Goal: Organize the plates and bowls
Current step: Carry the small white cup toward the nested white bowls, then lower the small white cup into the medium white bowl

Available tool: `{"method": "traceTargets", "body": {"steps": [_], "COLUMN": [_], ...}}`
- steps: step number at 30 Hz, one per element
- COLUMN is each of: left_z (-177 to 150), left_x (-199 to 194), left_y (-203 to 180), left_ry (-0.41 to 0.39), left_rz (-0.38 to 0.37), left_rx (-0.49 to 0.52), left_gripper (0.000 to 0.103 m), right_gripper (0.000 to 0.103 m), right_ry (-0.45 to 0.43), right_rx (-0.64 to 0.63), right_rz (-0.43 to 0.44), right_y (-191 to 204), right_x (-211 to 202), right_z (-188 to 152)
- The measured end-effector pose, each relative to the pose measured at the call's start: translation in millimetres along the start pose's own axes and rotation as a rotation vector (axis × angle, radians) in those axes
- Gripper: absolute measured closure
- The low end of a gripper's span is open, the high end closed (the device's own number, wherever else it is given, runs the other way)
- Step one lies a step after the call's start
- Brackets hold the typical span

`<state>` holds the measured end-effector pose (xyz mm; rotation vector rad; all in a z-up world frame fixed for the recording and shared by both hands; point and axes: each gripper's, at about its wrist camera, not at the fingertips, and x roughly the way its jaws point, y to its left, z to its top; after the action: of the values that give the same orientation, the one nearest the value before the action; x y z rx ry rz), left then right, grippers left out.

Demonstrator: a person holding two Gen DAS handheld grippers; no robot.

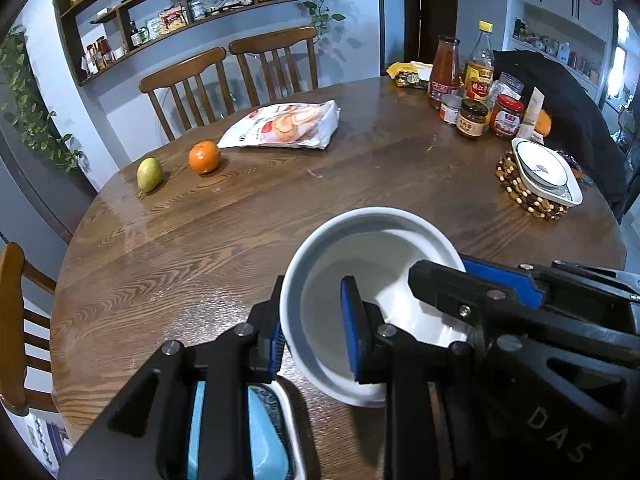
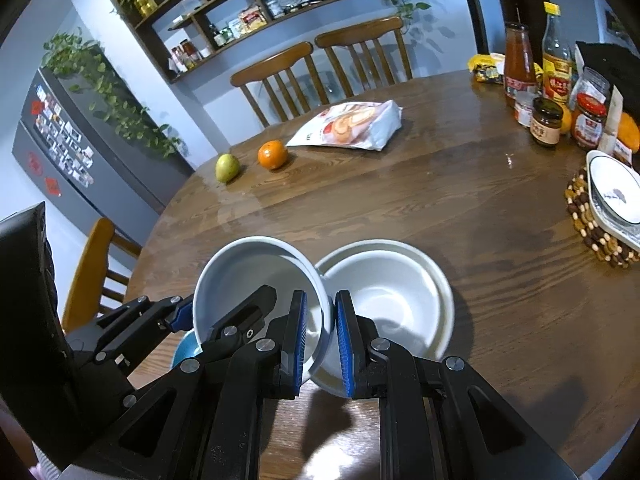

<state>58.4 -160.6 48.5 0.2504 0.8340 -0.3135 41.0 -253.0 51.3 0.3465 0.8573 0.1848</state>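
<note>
A white bowl hangs tilted over the near part of the round wooden table, held from both sides. My left gripper is shut on its left rim, one pad inside and one outside. My right gripper is shut on its right wall. Right of it, two nested white bowls rest on the table, touching the held bowl. A blue dish in a white-rimmed plate lies under the left gripper. A patterned bowl sits on a square plate at the right.
A beaded trivet carries the square plate. Jars and bottles crowd the far right. A pear, an orange and a snack bag lie at the far left. Wooden chairs ring the table.
</note>
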Motion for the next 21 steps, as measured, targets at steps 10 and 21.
{"method": "traceTargets", "body": {"steps": [10,21], "left_z": [3.5,2.4], "left_x": [16.2,36.7], "left_y": [-15.3,-28.1], "left_ry": [0.046,0.094], "left_rz": [-0.039,-0.057], "left_rx": [-0.011,-0.012], "left_gripper": [0.081,0.082], "right_gripper": [0.085,0.085], "right_ry": [0.026,0.066], "right_rx": [0.024,0.042], "right_rz": [-0.01,-0.024], "right_y": [-22.0,-41.5], "right_x": [1.6,10.7], "right_z": [0.9,-2.8]}}
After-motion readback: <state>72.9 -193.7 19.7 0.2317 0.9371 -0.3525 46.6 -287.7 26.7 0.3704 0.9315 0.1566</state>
